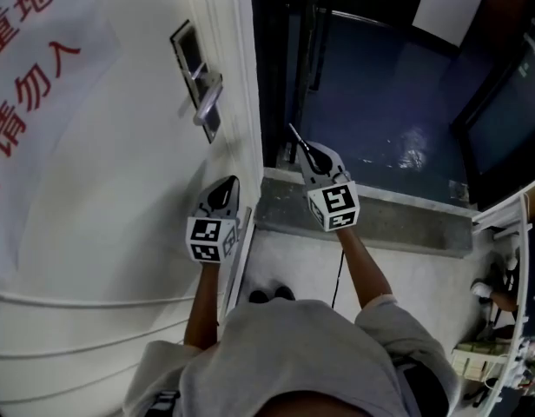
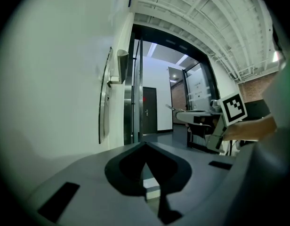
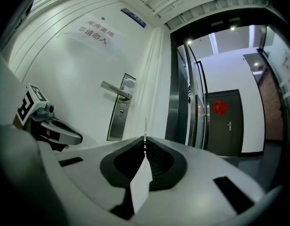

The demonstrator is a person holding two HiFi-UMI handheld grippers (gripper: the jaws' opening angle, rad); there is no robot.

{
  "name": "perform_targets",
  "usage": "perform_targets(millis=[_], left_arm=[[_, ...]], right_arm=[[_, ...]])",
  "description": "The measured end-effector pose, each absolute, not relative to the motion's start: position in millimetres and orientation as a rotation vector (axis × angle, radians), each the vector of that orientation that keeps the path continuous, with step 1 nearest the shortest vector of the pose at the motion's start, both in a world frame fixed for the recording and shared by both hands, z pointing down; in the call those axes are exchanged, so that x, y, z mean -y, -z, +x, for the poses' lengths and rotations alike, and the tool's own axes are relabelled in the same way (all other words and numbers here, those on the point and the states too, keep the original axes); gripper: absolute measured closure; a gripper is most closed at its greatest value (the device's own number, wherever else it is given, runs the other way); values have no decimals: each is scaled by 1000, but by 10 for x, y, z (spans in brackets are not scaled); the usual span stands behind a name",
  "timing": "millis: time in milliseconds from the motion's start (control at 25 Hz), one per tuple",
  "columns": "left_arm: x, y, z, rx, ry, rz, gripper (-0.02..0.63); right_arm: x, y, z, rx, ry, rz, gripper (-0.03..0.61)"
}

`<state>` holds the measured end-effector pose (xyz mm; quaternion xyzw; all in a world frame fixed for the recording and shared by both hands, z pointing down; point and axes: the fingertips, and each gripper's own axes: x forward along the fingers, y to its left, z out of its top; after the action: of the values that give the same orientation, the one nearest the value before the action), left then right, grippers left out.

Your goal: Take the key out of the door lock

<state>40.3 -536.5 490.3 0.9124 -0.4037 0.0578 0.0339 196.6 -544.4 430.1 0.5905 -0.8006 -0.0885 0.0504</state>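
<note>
- The right claw (image 3: 145, 142) is clamped together on the key (image 3: 145, 127). Only a thin, edge-on metal blade sticks out past its dark tips.
- In the head view the key (image 1: 294, 135) shows as a slim dark sliver jutting from the right claw (image 1: 304, 151). It is clear of the lock and sits in front of the open doorway, to the right of the door's edge.
- The left claw (image 2: 145, 146) has its tips drawn together to a point, with nothing between them. In the head view the left claw (image 1: 229, 183) sits close beside the door's edge, below the lock plate (image 1: 186, 49).
- The door (image 1: 111, 172) is white and smooth, with red characters printed across it.
- The lock plate (image 3: 120, 108) is a tall, narrow rectangle of brushed metal with a small keyhole low on it. A straight lever handle (image 3: 114, 89) of the same metal stands out from it.
- Each claw has a grey body, and its cube carries black-and-white square markers.
</note>
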Motion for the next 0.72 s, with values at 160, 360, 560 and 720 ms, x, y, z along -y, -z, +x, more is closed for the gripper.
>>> perform_targets(millis=[160, 360, 560, 720], left_arm=[[5344, -4888, 451, 1225, -164, 2813, 595], [5304, -4906, 487, 1209, -159, 2815, 595], [5284, -4932, 487, 1206, -161, 2812, 595], [5264, -4935, 491, 1206, -164, 2813, 595]], right_arm=[[5210, -4381, 2102, 2413, 227, 1847, 549], [4935, -4526, 2258, 2368, 172, 1907, 549], [4762, -4626, 2372, 2337, 118, 1961, 549], [4691, -4652, 2398, 2326, 115, 1973, 549]])
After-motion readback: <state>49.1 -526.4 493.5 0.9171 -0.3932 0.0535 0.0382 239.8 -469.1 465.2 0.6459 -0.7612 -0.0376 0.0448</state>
